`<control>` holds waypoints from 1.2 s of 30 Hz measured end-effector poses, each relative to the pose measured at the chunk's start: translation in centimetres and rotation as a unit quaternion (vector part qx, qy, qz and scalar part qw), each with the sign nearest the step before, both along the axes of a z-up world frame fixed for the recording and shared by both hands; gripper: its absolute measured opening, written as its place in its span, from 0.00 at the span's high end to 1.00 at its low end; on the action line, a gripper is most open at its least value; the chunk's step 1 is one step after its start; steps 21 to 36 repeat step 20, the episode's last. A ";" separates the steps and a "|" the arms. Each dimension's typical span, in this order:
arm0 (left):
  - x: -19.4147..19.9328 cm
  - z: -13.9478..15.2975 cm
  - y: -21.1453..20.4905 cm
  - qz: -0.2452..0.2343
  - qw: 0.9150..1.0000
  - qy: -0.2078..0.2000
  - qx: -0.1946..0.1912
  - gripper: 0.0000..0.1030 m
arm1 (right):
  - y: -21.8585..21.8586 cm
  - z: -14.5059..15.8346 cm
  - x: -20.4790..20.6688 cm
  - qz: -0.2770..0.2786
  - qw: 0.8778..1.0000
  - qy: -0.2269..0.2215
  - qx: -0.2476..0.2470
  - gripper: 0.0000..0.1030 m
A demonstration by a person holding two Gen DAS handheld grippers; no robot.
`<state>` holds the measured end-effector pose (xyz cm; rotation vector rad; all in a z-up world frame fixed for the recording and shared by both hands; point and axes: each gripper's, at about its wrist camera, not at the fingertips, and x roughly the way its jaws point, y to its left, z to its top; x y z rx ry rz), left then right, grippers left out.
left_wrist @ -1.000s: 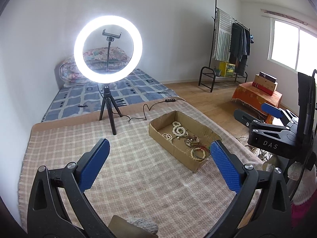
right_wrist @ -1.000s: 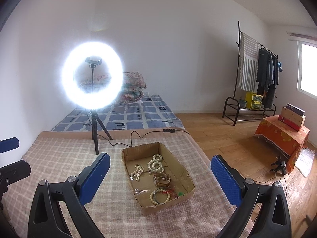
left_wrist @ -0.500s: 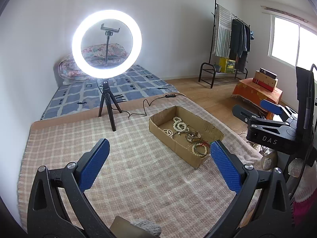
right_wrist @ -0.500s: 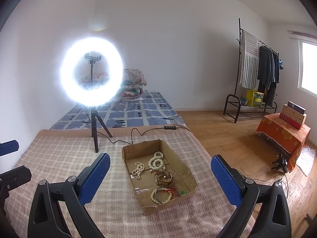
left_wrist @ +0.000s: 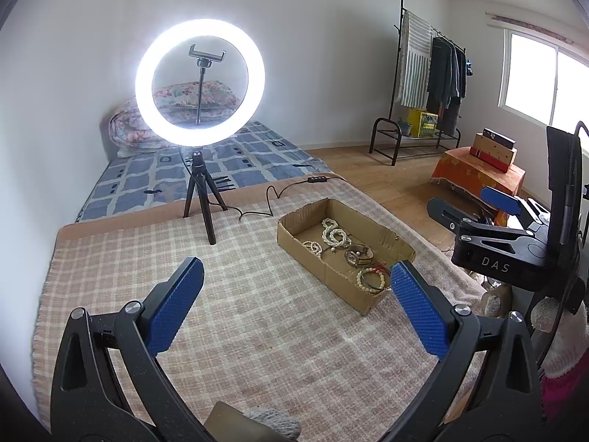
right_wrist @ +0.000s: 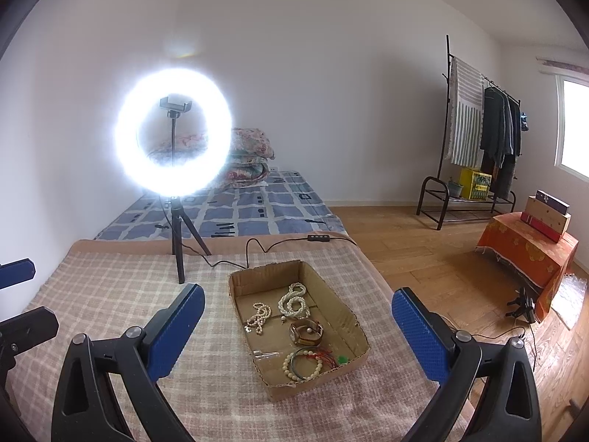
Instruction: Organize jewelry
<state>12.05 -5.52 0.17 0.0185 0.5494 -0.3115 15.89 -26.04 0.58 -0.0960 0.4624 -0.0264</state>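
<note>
Here the checked pink cloth (right_wrist: 121, 294) of the counter fills the lower half of both views. In the upper left of each frame a lit ring light (left_wrist: 200, 81) stands on a black tripod (left_wrist: 201, 199), its cable (right_wrist: 257, 246) trailing right along the far edge of the cloth. Behind it lies a blue patterned mattress (right_wrist: 257, 206); at the far right a clothes rack (right_wrist: 478, 129) stands on the wooden floor.

At centre of the right wrist view — right of centre in the left one — a shallow cardboard box (right_wrist: 333, 294) rests on the cloth, holding all the jewelry. A white pearl necklace (right_wrist: 293, 300) lies coiled toward the far end, a smaller pearl strand (right_wrist: 258, 316) just beside it to the left, a brown watch (right_wrist: 306, 332) in the middle, and a beaded bracelet (right_wrist: 302, 364) with what looks like a green bangle at the near end, though the small pieces there blur together.

The right hand-held gripper (right_wrist: 294, 316) hangs above the box with its blue pads spread wide and nothing between them. The left hand-held gripper (left_wrist: 294, 287) is likewise wide apart and empty, over bare cloth left of the box.
</note>
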 end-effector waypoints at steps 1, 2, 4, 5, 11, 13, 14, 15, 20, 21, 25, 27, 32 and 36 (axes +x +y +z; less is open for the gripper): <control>0.0 0.0 0.0 -0.001 1.000 0.000 -0.001 0.00 | 0.0 0.0 0.0 0.000 1.000 0.000 -0.001 0.00; 0.0 0.0 0.0 0.000 1.000 0.000 -0.001 0.00 | 0.1 0.0 0.1 0.000 1.000 0.000 -0.002 0.00; 0.0 0.0 0.0 0.000 1.000 0.000 0.000 0.00 | 0.1 -0.1 0.1 0.001 1.000 0.000 -0.005 0.00; 0.0 0.0 0.0 -0.001 1.000 0.000 0.001 0.00 | 0.2 -0.1 0.1 0.001 1.000 0.001 -0.005 0.00; 0.0 0.0 -0.1 0.001 1.000 -0.002 0.005 0.00 | 0.4 -0.2 0.2 0.004 1.000 0.003 -0.010 0.00; 0.0 0.0 -0.1 0.003 1.000 -0.003 0.006 0.00 | 0.5 -0.3 0.2 0.004 1.000 0.003 -0.013 0.00; 0.0 0.0 -0.2 0.003 1.000 -0.003 0.007 0.00 | 0.5 -0.3 0.2 0.004 1.000 0.003 -0.014 0.00; 0.0 0.0 -0.2 0.004 1.000 -0.005 0.009 0.00 | 0.5 -0.3 0.2 0.005 1.000 0.004 -0.015 0.00; -0.3 0.0 -0.4 0.006 1.000 -0.019 0.023 0.00 | 0.6 -0.4 0.3 0.005 1.000 0.007 -0.017 0.00; -0.3 0.0 -0.4 0.006 1.000 -0.019 0.023 0.00 | 0.6 -0.4 0.3 0.005 1.000 0.007 -0.017 0.00; -0.3 0.0 -0.4 0.006 1.000 -0.019 0.023 0.00 | 0.6 -0.4 0.3 0.005 1.000 0.007 -0.017 0.00; -0.3 0.0 -0.4 0.006 1.000 -0.019 0.023 0.00 | 0.6 -0.4 0.3 0.005 1.000 0.007 -0.017 0.00; -0.3 0.0 -0.4 0.006 1.000 -0.019 0.023 0.00 | 0.6 -0.4 0.3 0.005 1.000 0.007 -0.017 0.00; -0.3 0.0 -0.4 0.006 1.000 -0.019 0.023 0.00 | 0.6 -0.4 0.3 0.005 1.000 0.007 -0.017 0.00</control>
